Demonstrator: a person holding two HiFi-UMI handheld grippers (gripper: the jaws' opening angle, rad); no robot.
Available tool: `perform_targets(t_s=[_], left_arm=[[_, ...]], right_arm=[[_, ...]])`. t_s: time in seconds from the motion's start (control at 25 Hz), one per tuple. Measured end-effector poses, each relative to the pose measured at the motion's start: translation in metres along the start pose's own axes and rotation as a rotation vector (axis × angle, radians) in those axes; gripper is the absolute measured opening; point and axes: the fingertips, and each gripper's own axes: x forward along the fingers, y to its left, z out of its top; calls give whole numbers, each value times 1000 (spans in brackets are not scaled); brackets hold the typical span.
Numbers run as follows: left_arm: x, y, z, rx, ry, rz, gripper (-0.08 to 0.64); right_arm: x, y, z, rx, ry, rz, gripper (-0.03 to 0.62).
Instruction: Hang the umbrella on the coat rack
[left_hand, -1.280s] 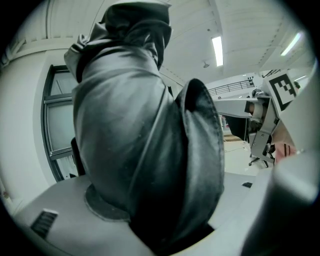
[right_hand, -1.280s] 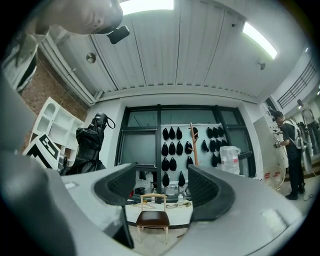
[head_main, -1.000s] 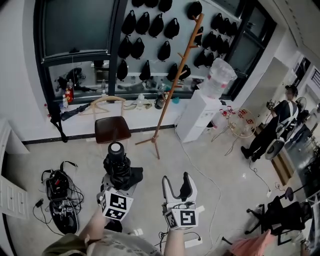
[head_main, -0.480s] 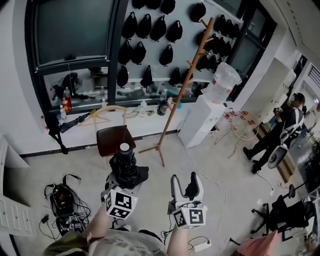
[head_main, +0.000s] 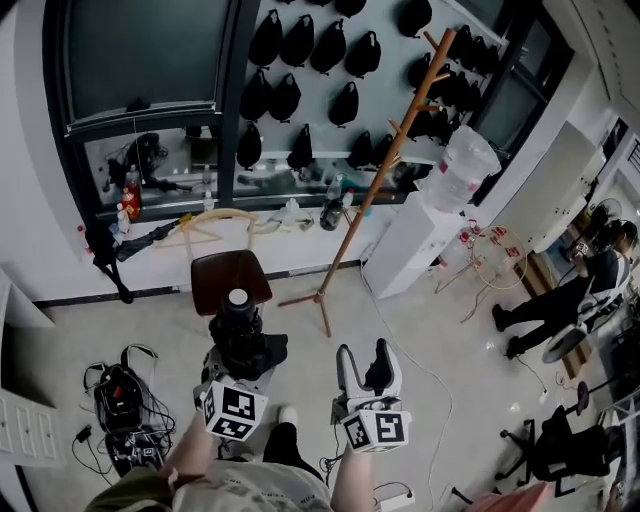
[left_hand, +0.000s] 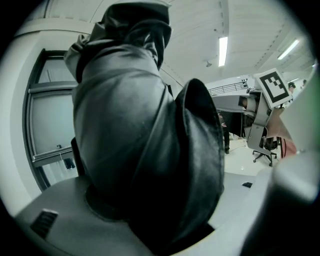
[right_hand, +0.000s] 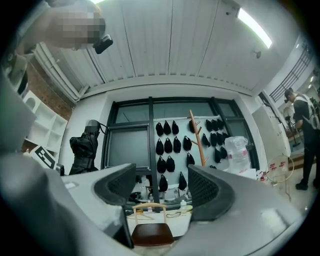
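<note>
The left gripper (head_main: 240, 362) is clenched on the folded black umbrella (head_main: 238, 322). The umbrella's long axis runs out along the gripper, with its capped end toward the brown chair (head_main: 230, 276) left of the wooden coat rack (head_main: 382, 175). The right gripper (head_main: 362, 362) is released and empty. Right of the rack, a clear water bottle (head_main: 466, 165) sits on the dispenser (head_main: 412, 245).

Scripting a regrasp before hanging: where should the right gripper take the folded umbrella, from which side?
Probably the free stretch of the umbrella above the left gripper, just under its round cap. Come from the right gripper's side, open fingers straddling the bundle: it stands roughly upright, its lower part is already clamped, and nothing stands between the two grippers.
</note>
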Motion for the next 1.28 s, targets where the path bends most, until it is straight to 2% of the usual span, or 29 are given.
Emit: perform_targets(t_s=[0.12,0.28,0.64,1.0,1.28], left_arm=[[28,5,5,-7,8,33,328],[72,6,30,-4,9,66,328],[173,-10,95,8,-38,67,328],[231,-14,95,28,15,38,328],[276,12,94,58,24,-17,328]], right_arm=[[28,-23,-4,14,-5,33,318],[68,-65,-2,37,-11,64,318],[141,-146,12,26,-29,136,318],[175,-188,-5,46,-10,142,318],[219,-190,-26,43,7,123,318]])
